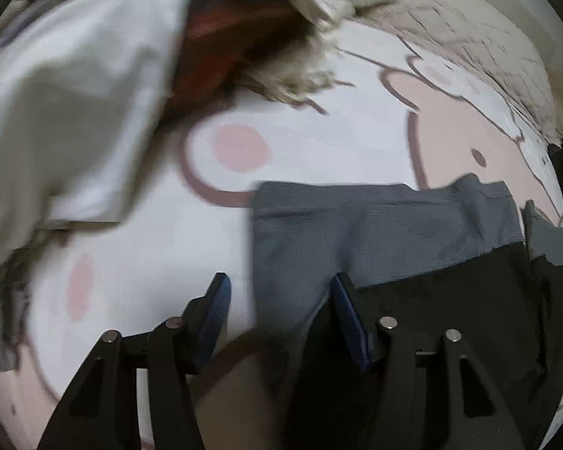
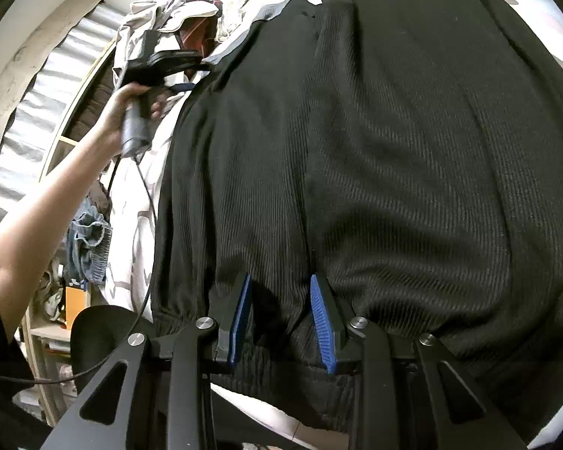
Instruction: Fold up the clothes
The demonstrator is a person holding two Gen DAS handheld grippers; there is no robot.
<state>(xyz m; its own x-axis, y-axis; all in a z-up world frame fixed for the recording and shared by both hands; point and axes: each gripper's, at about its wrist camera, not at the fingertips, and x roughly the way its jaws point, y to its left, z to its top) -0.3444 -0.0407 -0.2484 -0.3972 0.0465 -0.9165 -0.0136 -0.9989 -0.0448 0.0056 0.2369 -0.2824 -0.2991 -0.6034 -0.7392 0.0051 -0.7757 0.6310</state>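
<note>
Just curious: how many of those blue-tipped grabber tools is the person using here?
2. The left gripper hangs open over the gray waistband; the right gripper is open at the hem of the black garment.

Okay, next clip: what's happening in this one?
A person is folding clothes on a bed, one hand-held gripper in each hand. A black ribbed garment with a grey waistband lies spread on the cartoon-print bedsheet. The right hand-held gripper sits open at the garment's near hem, some fabric between its fingers. The left hand-held gripper is open over the waistband end, nothing gripped. No fold is visible yet. More clothes are heaped nearby.
</note>
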